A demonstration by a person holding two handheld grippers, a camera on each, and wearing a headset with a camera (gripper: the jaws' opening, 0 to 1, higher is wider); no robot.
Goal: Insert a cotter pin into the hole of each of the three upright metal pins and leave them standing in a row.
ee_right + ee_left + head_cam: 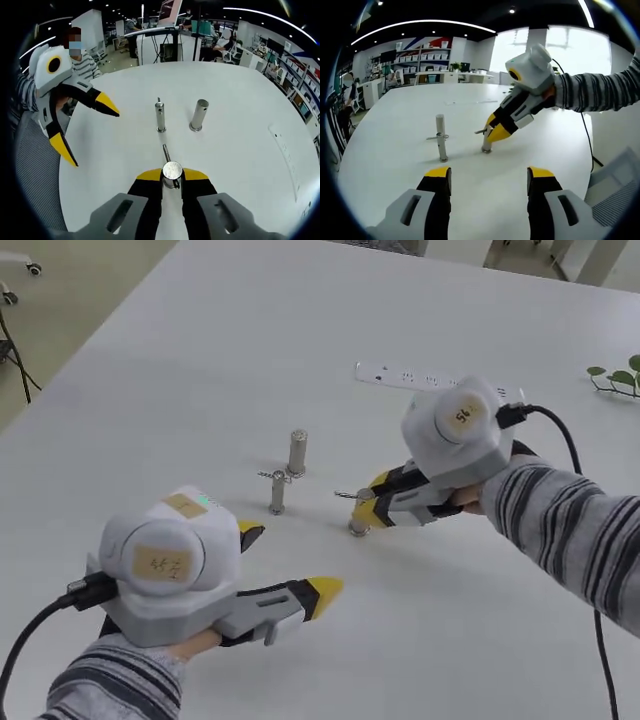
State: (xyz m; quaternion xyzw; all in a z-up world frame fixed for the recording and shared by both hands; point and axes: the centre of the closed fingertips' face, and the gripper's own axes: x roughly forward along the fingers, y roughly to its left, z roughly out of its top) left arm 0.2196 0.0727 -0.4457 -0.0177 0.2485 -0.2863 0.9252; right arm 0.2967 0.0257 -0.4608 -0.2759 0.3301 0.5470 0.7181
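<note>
Three metal pins stand upright on the white table. The far pin has no cotter pin. The middle pin carries a cotter pin across its top. My right gripper is shut around the top of the near pin, and a cotter pin sticks out forward from it. Nearer to me, my left gripper hovers open and holds nothing, its jaws pointing at the pins.
A white power strip lies on the table behind the right gripper. Green plant leaves show at the right edge. A black cable runs from the right gripper over the sleeve. Desks and shelves stand beyond the table.
</note>
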